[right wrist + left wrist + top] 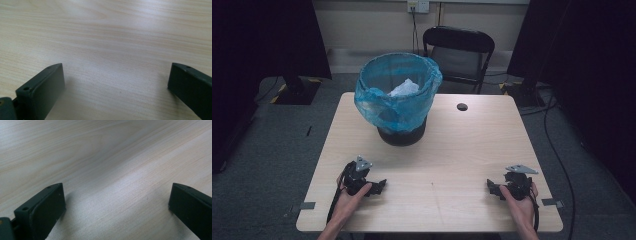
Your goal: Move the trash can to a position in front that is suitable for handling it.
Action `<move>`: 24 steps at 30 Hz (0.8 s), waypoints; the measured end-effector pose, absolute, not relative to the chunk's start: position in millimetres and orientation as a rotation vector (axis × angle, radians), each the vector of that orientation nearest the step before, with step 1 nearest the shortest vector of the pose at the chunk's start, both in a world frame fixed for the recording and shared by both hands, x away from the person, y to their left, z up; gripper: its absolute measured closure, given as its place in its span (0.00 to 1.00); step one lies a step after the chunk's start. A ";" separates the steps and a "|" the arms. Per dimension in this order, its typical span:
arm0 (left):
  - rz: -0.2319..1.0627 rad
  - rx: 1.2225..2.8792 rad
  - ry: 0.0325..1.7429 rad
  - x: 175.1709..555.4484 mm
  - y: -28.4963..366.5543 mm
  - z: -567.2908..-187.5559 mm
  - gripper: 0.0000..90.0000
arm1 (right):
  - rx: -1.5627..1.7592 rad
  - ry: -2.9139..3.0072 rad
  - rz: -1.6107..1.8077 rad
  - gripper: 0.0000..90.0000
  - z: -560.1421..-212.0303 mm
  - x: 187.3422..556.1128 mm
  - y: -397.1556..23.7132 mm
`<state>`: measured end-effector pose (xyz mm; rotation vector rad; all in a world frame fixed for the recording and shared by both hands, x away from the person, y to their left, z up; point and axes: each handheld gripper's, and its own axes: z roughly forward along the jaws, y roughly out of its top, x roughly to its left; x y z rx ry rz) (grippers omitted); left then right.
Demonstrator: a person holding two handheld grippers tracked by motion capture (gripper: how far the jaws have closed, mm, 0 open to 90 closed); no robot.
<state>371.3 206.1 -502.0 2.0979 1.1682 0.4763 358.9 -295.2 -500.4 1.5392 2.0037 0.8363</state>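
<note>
A black waste bin lined with a blue plastic bag (398,95) stands on the far half of the light wooden table (462,145); white crumpled paper (404,88) lies inside it. My left gripper (379,187) rests near the table's front left, held by a hand, its jaws pointing toward the centre. My right gripper (492,187) rests near the front right, its jaws also pointing inward. In the left gripper view the left gripper (116,200) is open over bare wood. In the right gripper view the right gripper (116,80) stands open over bare wood too.
A round cable hole (462,106) sits in the table's far right part. A black folding chair (459,52) stands behind the table. Dark stands and cables flank the table on the grey floor.
</note>
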 end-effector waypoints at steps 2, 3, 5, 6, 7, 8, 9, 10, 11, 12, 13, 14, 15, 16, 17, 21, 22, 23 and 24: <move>0.477 2.088 1.177 370.4 206.6 -501.7 0.01 | 1.527 2.001 0.853 0.09 -499.6 358.9 -294.1; 0.474 2.082 1.181 370.0 207.0 -501.3 0.02 | 1.511 2.004 0.863 0.15 -498.9 358.8 -293.1; 0.467 2.061 1.204 367.9 209.2 -498.9 0.07 | 1.491 2.033 0.898 0.19 -496.8 359.3 -290.0; 0.465 2.051 1.207 366.2 210.3 -497.6 0.12 | 1.490 2.056 0.926 0.17 -495.7 359.4 -288.3; 0.452 2.043 1.204 364.8 211.3 -496.4 0.19 | 1.486 2.064 0.938 0.19 -494.1 358.8 -286.1; 0.431 2.041 1.198 363.8 212.5 -495.6 0.21 | 1.472 2.067 0.949 0.20 -491.9 357.7 -283.7; 0.419 2.039 1.196 363.1 213.0 -494.7 0.18 | 1.455 2.069 0.977 0.20 -489.3 357.1 -281.4; 0.414 2.034 1.194 362.3 213.6 -493.2 0.17 | 1.438 2.078 0.999 0.20 -486.4 356.6 -279.0; 0.418 2.022 1.189 361.6 214.1 -491.4 0.19 | 1.421 2.077 1.020 0.20 -483.4 356.1 -276.1; 0.423 1.999 1.193 361.3 214.3 -489.6 0.19 | 1.404 2.078 1.044 0.21 -480.1 355.8 -273.1; 0.423 1.984 1.196 361.7 214.8 -487.3 0.18 | 1.381 2.082 1.067 0.22 -476.9 355.8 -270.4; 0.422 1.971 1.189 362.7 215.2 -485.0 0.18 | 1.362 2.082 1.085 0.23 -473.7 356.1 -268.0; 0.421 1.967 1.183 363.8 215.1 -482.3 0.19 | 1.348 2.083 1.112 0.24 -471.0 356.8 -265.6; 0.418 1.969 1.172 365.1 214.9 -479.2 0.19 | 1.336 2.089 1.125 0.26 -468.5 358.3 -263.0; 0.418 1.965 1.164 366.4 214.7 -475.8 0.19 | 1.321 2.094 1.130 0.26 -466.2 360.4 -260.4; 0.420 1.929 1.122 373.1 213.4 -460.1 0.20 | 1.282 2.106 1.165 0.32 -455.4 372.2 -247.8; 0.429 1.926 1.118 375.8 212.7 -456.0 0.20 | 1.271 2.101 1.184 0.35 -452.1 375.6 -243.9; 0.426 1.910 1.118 379.2 211.6 -452.6 0.20 | 1.264 2.100 1.198 0.38 -448.8 379.2 -239.6; 0.430 1.899 1.114 383.0 212.2 -449.7 0.21 | 1.245 2.098 1.213 0.42 -445.8 383.3 -235.1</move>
